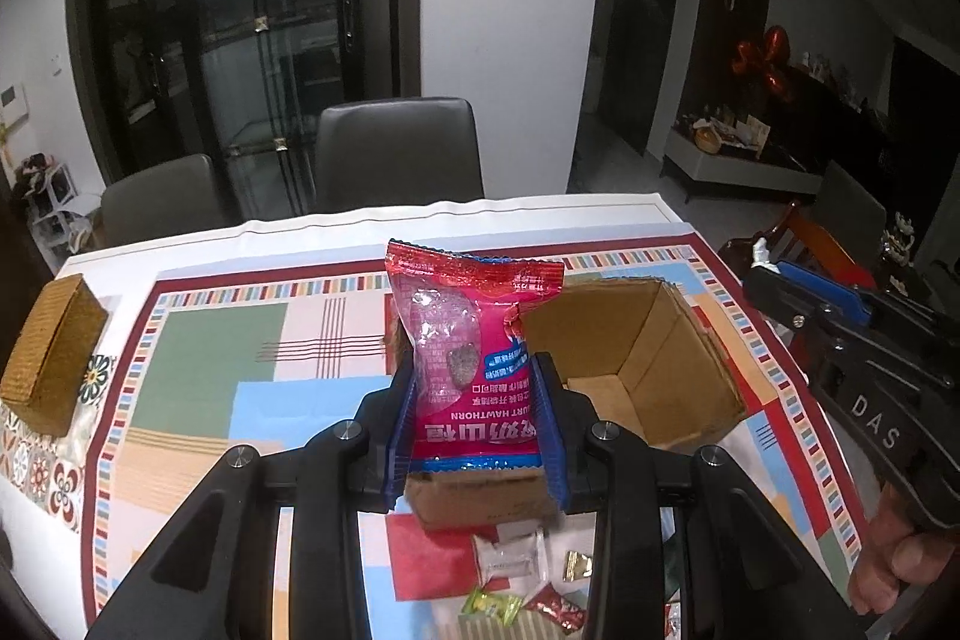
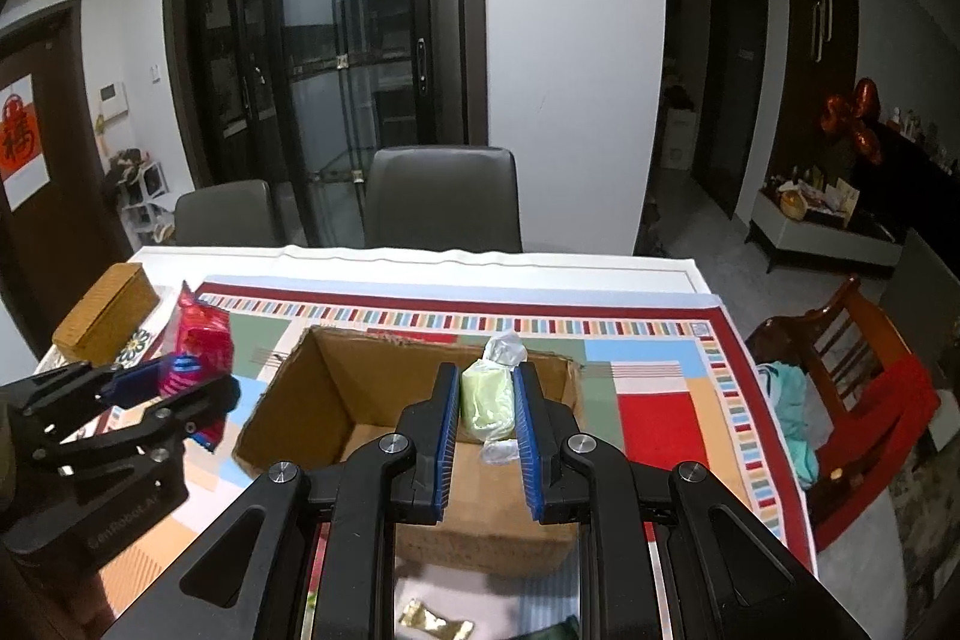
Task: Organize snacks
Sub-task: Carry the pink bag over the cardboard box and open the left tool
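— The fingers [image 1: 540, 388] of the left gripper [image 1: 474, 400] are clamped narrow on a red snack packet [image 1: 462, 340], pads pressed against both its edges, the packet standing upright between them.

— And the right gripper [image 2: 486, 400]?

— Its fingers [image 2: 447, 418] are nearly together, pinching a pale green wrapped candy [image 2: 489, 400] with clear twisted ends, held above the open cardboard box [image 2: 312, 400].

— Where does the box sit?

— On the tabletop [image 1: 198, 340], on the bright patterned cloth. From the left gripper it lies at about two o'clock, just beside the packet; from the right gripper it is dead ahead at twelve, the candy hanging over its near wall.

— Anything else on the tabletop?

— A woven tan box [image 1: 51, 346] off at nine o'clock, near the left edge. And at six o'clock, below the left gripper, a scatter of small sweets [image 1: 522, 586]: a clear wrapper, a gold one, a green one, a red one. A gold wrapper [image 2: 435, 622] shows under the right gripper too.

— Are the two grippers close?

— Side by side, apart, each visible at the edge of the other's view.
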Available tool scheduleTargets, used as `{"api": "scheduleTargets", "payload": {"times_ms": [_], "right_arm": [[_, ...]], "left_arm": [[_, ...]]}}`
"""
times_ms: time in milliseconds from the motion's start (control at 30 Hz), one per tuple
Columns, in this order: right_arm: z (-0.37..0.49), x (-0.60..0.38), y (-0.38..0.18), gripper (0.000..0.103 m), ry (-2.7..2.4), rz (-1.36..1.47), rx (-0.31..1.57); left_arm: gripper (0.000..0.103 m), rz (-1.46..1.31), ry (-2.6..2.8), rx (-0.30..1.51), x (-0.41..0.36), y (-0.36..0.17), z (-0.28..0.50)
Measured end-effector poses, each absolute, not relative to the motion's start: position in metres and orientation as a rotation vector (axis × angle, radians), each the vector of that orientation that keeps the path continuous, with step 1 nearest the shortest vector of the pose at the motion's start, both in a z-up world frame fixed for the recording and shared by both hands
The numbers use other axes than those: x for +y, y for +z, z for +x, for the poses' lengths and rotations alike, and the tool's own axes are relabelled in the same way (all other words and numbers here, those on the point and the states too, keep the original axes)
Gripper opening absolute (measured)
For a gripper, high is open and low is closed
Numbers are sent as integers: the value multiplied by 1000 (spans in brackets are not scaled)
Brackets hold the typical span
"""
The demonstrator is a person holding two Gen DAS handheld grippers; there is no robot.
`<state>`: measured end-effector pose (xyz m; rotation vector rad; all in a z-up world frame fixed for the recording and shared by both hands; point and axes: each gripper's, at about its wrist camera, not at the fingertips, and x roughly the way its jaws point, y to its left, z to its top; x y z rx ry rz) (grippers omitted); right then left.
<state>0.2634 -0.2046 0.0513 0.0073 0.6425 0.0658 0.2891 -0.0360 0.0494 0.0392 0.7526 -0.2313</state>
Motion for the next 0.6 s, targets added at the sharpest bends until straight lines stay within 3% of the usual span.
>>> {"api": "scheduleTargets", "payload": {"times_ms": [600], "right_arm": [[313, -204, 23, 20, 90, 18, 770]], "left_arm": [[36, 50, -273, 857, -49, 22, 330]]}}
